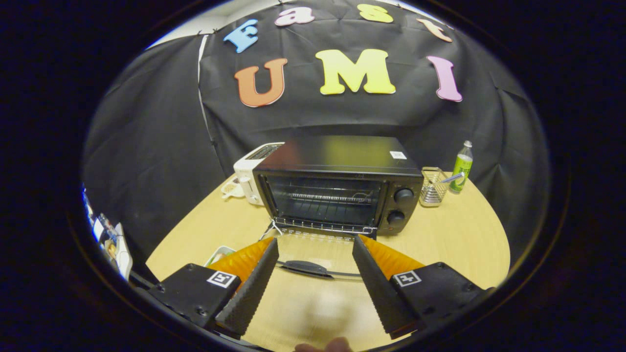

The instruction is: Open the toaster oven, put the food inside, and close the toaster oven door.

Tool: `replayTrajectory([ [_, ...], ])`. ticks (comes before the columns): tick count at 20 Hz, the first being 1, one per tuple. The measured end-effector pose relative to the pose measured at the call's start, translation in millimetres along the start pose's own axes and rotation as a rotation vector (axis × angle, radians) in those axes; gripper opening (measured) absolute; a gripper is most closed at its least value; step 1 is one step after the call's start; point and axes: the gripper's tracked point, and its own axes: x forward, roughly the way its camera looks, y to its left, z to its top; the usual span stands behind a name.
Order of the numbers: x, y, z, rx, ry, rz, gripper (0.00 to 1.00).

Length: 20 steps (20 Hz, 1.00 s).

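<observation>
Your gripper point(315, 266) is spread wide with nothing held; the lowered door point(313, 254) lies flat between its fingers. Beyond, the toaster oven point(337, 188) cavity gapes unblocked. A white toaster point(249, 176) crowds its left, a wire basket point(433, 186) its right.

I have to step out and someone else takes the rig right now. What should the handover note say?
Claw: open, holding nothing, its fingers either side of the lowered door's handle.
Toaster oven: on the wooden table, door dropped flat toward the claw, rack inside bare as far as I can see.
Nearby: white toaster beside the oven, wire basket and green bottle on the other side, a tray edge by one finger.
Done: door opened.
Left: pick up the food, put it inside, close the door.
</observation>
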Motion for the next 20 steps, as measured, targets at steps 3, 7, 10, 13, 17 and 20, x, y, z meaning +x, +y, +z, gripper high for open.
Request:
replayTrajectory([
  [3,-22,16,-6,0.026,0.046,0.092,1.0],
  [7,-31,42,-27,0.099,0.165,0.233,1.0],
  [10,-26,72,-42,0.188,0.25,0.35,1.0],
  [13,-11,102,-65,0.304,0.373,0.443,1.0],
  [17,22,127,-98,0.419,0.509,0.48,1.0],
  [20,40,142,-113,0.449,0.568,0.498,0.99],
])
